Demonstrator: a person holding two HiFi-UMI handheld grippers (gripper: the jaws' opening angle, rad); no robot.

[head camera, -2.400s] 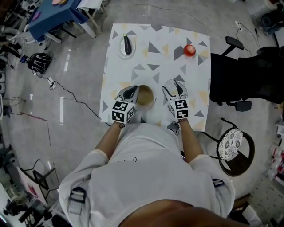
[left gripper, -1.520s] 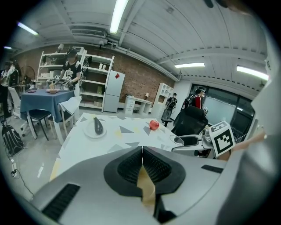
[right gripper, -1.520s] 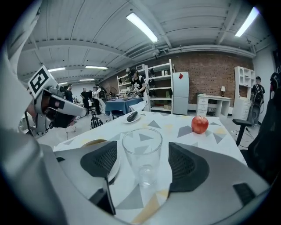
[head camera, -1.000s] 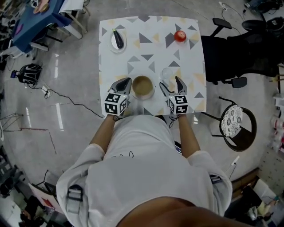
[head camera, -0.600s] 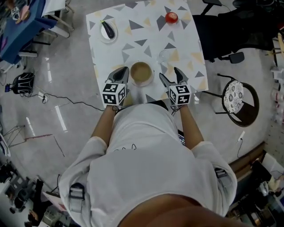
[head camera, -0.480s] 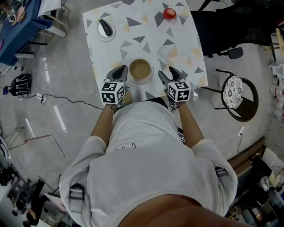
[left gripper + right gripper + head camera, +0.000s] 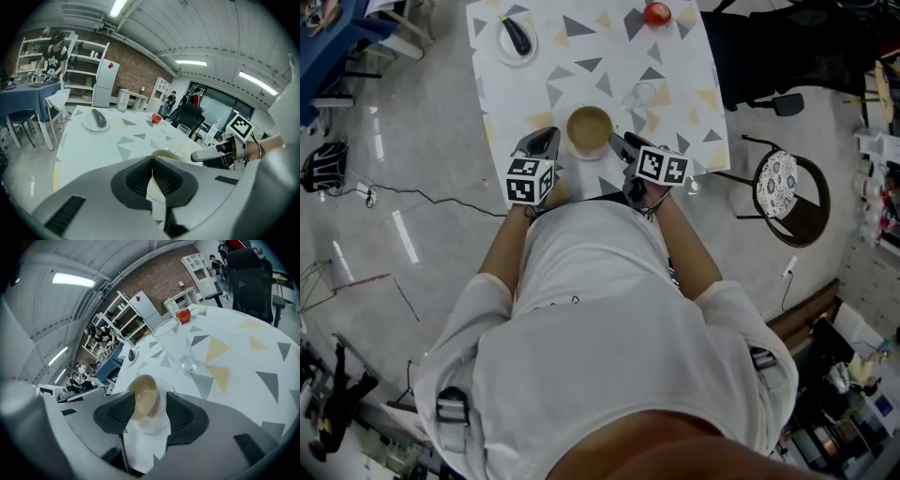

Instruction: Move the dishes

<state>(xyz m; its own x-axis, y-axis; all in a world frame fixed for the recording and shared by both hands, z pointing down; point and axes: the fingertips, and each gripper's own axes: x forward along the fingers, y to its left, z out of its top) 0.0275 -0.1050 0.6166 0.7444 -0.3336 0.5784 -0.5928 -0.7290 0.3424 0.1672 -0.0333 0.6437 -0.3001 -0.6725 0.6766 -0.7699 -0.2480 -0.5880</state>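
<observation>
A tan-lined white bowl stands near the front edge of the triangle-patterned table. My left gripper sits just left of the bowl, its pads meeting at the tips with nothing between them; the bowl's rim shows just behind them. My right gripper is rolled over at the bowl's right side. Its jaws have just been closing and stand apart, with the bowl showing between the pads. I see no pad pressing on it.
An empty glass stands behind the right gripper, a tomato at the far right, and a plate with an eggplant at the far left. A black office chair and a round stool flank the table's right side.
The right gripper has rolled and shifted left up to the bowl, and its jaws have narrowed. The left gripper has sunk a little beside the bowl. The bowl has not moved.
</observation>
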